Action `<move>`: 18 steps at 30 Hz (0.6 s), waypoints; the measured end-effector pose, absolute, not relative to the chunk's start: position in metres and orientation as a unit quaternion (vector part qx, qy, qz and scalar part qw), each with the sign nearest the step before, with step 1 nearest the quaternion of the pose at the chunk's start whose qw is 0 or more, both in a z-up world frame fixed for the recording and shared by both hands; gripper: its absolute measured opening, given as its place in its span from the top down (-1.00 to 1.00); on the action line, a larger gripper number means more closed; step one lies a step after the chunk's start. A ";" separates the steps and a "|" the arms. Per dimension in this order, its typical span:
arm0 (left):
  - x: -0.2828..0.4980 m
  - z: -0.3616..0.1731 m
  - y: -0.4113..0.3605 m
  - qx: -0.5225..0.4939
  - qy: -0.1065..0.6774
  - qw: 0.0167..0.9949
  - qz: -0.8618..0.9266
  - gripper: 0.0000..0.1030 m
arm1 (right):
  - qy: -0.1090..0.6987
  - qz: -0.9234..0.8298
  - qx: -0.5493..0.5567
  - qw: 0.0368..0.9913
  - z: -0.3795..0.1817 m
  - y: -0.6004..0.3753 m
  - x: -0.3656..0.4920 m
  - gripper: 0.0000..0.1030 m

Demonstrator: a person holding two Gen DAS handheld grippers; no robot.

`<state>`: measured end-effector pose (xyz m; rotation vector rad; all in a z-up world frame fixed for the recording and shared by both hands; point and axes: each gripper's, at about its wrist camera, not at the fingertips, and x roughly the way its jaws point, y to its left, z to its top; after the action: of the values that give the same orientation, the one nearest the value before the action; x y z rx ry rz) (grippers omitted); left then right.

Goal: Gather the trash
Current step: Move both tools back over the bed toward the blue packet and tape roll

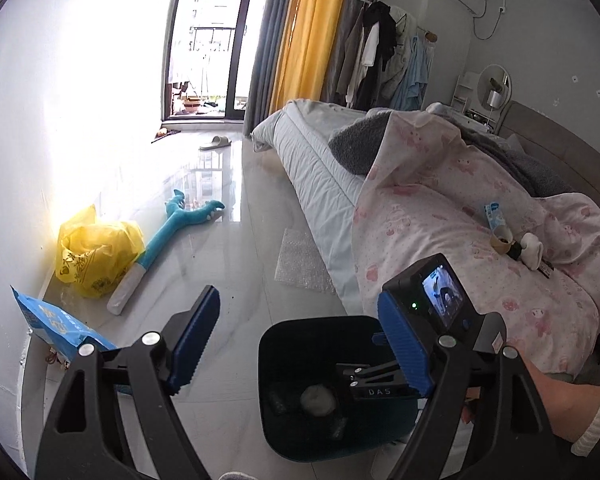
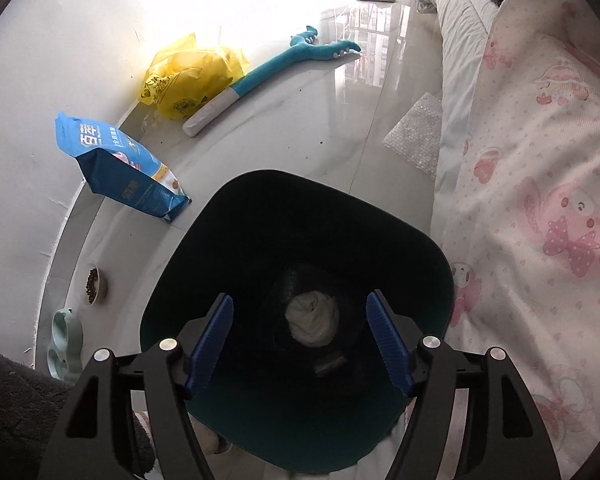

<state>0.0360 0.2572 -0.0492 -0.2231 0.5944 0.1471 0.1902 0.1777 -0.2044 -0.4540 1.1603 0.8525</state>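
Hovering over the bin (image 2: 300,216), right gripper (image 2: 300,342) with jaws spread, nothing between them. One crumpled paper wad (image 2: 312,318) already at the bottom of the bin, dead centre under the jaws in the right wrist view; a couple of darker bits beside it, too dim to identify. Judging one drop done.

Left gripper (image 1: 300,344) also spread and empty, off to the side of the bin, aimed down the room. Right gripper's camera body (image 1: 440,296) visible at 3 o'clock in the left view, hand (image 1: 560,404) behind it.

Left to collect, as a guess from what lies around:
- bubble wrap sheet (image 1: 304,260) on the floor against the bed edge, 12 o'clock from the bin
- yellow plastic bag (image 1: 96,248) by the wall at 10 o'clock, touching the blue plush toy (image 1: 172,228); unclear whether trash or a bag in use
- small blue carton (image 1: 494,216) on the pink blanket (image 1: 440,200) at 2 o'clock, next to a paper cup (image 1: 502,240) and a little clutter just beside it
- dark specks scattered on the tiles, too small for jaws

Probably not trash: blue pet food bag (image 2: 116,164) leaning on the wall, food bowl (image 2: 94,284), slipper (image 1: 216,143) near the window.

Calling it early stage: bin nearly empty, most candidates untouched. Bubble wrap closest, likely flimsy, wants a pinch at an edge.
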 end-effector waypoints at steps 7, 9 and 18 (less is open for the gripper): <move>0.037 -0.020 0.237 -0.099 0.248 0.962 0.052 -0.61 | 0.496 0.405 -0.190 0.744 -0.172 0.164 0.187 -0.38; 0.040 -0.015 0.231 -0.092 0.243 0.964 0.049 -0.61 | 0.483 0.411 -0.181 0.752 -0.160 0.156 0.187 -0.39; 0.058 -0.001 0.215 -0.099 0.229 0.968 0.040 -0.67 | 0.399 0.423 -0.140 0.801 -0.102 0.110 0.199 -0.50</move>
<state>0.0578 0.2148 -0.0012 -0.2002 0.4621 0.0814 0.1987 0.1099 -0.1019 -0.2997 0.8543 0.9078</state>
